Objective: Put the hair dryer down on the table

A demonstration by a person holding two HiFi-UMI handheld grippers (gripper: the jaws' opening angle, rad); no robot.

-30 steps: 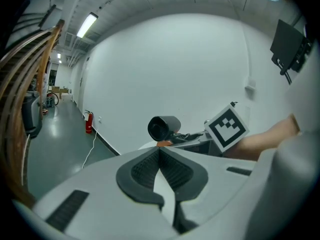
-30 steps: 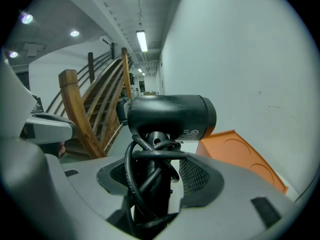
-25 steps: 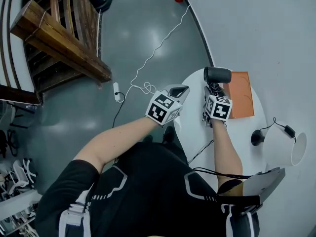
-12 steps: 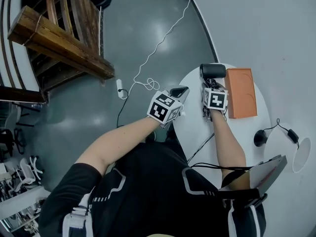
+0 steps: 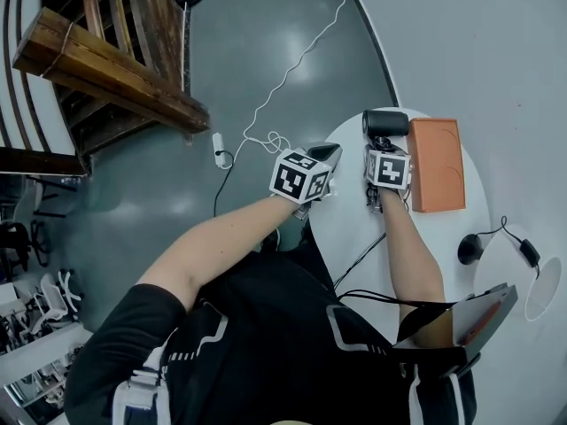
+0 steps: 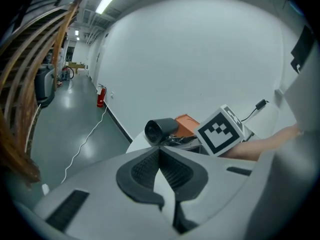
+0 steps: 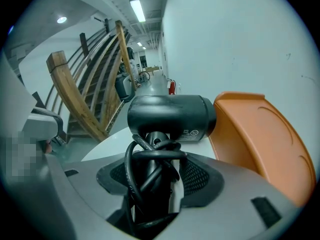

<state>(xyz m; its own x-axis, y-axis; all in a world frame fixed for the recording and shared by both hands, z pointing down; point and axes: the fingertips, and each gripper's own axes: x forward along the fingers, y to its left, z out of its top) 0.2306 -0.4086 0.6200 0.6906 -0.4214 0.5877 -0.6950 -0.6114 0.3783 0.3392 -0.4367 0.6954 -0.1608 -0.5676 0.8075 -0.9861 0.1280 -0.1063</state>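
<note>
A black hair dryer (image 5: 386, 122) with its cord wound round the handle is over the far edge of the round white table (image 5: 354, 228). My right gripper (image 5: 382, 148) is shut on the handle. In the right gripper view the dryer's barrel (image 7: 170, 116) lies crosswise just past the right gripper (image 7: 157, 156). Whether the dryer touches the table I cannot tell. My left gripper (image 5: 323, 155) hovers at the table's left edge, shut and empty. From the left gripper (image 6: 160, 151) the hair dryer (image 6: 160, 130) shows ahead.
An orange tray (image 5: 436, 164) lies just right of the dryer. A black round device (image 5: 467, 249) with a cable sits on the table's right side. On the floor to the left are a white cord (image 5: 283, 78), a power strip (image 5: 218, 142) and a wooden stair frame (image 5: 97, 60).
Both grippers have sunk toward the table. The right one still holds the hair dryer, which is now lower. The left gripper has rolled a little.
</note>
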